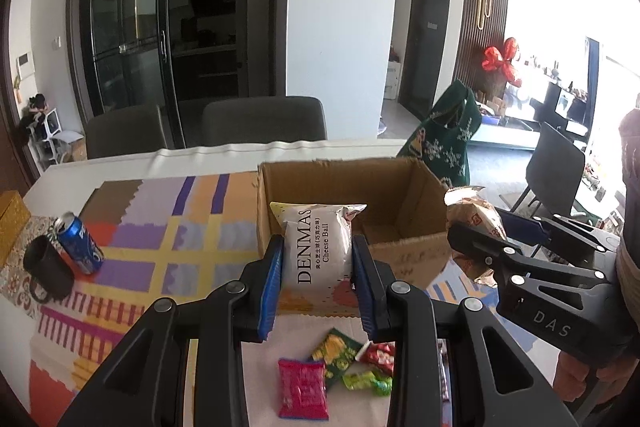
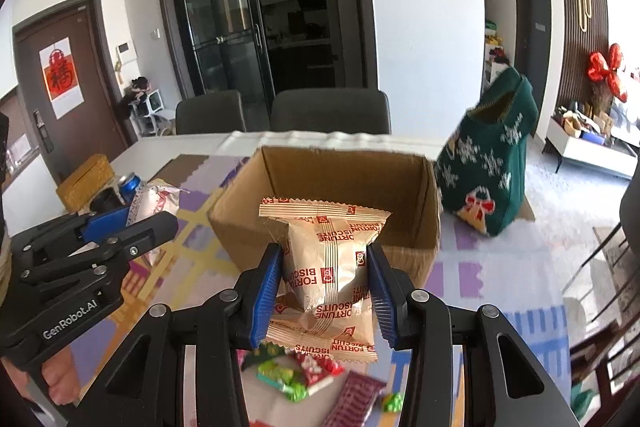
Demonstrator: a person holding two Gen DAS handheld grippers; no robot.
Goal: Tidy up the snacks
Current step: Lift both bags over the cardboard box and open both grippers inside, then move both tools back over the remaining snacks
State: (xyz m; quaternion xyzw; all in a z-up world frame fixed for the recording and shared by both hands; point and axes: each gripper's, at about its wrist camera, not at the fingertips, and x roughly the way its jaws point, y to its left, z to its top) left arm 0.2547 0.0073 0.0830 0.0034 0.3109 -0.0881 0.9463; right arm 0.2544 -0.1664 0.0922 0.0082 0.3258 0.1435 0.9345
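We observe the left gripper (image 1: pixel 317 269) at the lower centre of the left wrist view, its blue-padded jaws clamped on a white Denmas Cheese Ball packet (image 1: pixel 318 251), which stands upright between the pads and is lifted off the table. Directly behind the packet, at the centre of the frame, sits an open cardboard box (image 1: pixel 404 187); what we can see of its interior shows bare cardboard. At the right edge of that view the right gripper (image 1: pixel 486 245) appears side-on, with a tan wrapper caught between its jaws. In the right wrist view the right gripper (image 2: pixel 326 277) occupies the lower centre, jaws closed on a tan Fortune Biscuits packet (image 2: pixel 324 263), its print upside down, held in front of the box's near wall. We note the left gripper (image 2: pixel 132 227) at the left edge of this view, with the white packet between its jaws. Loose sweets lie on the table at the bottom of the left wrist view: a pink packet (image 1: pixel 303 387), a green-and-yellow packet (image 1: pixel 334 351), a red wrapper (image 1: pixel 380 353) and a light green wrapper (image 1: pixel 368 383), close together. At the left of that frame a blue can (image 1: pixel 78 243) leans beside a dark mug (image 1: pixel 48 267) on the patterned tablecloth (image 1: pixel 160 227). A green knitted bag (image 2: pixel 492 179) with snowflake motifs stands just right of the box in the right wrist view, and two grey chairs (image 2: pixel 330 111) stand behind the table.
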